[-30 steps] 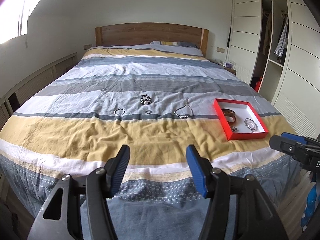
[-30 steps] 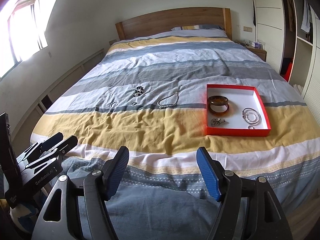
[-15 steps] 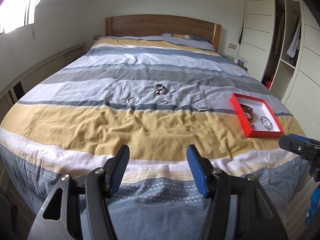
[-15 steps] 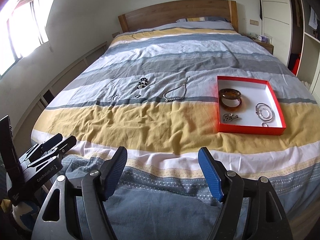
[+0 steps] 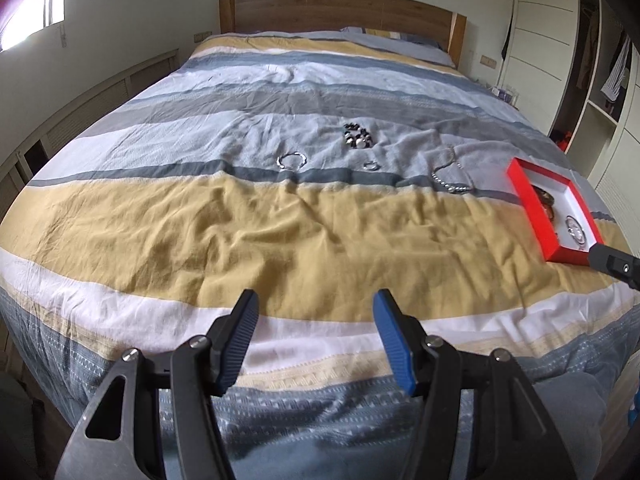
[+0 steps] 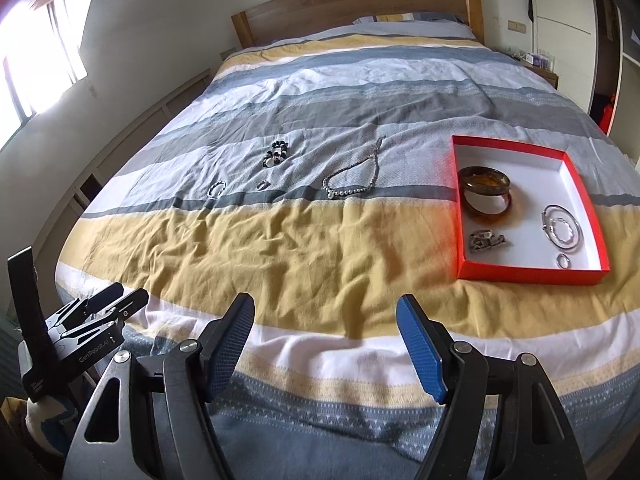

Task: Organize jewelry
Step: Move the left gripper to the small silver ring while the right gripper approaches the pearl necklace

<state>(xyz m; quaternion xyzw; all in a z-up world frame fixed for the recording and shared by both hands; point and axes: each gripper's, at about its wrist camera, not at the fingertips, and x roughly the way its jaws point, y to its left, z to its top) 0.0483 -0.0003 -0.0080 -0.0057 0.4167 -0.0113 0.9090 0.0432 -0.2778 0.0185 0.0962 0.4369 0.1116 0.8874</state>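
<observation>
Right wrist view: right gripper spread, empty, above striped bed; pearl necklace lies left of red box. Left gripper spread, empty.

Red tray of bangles right of loose necklace

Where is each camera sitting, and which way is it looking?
Left wrist: on the left gripper, near the foot of the bed, looking toward the headboard; its own open fingers show, plus a bit of the right gripper at the right edge.
Right wrist: on the right gripper, facing the same way, nearer the red box; its own open fingers show, with the left gripper at lower left.
Both see: the bed, the red box, the pearl necklace and the black bead bracelet.
</observation>
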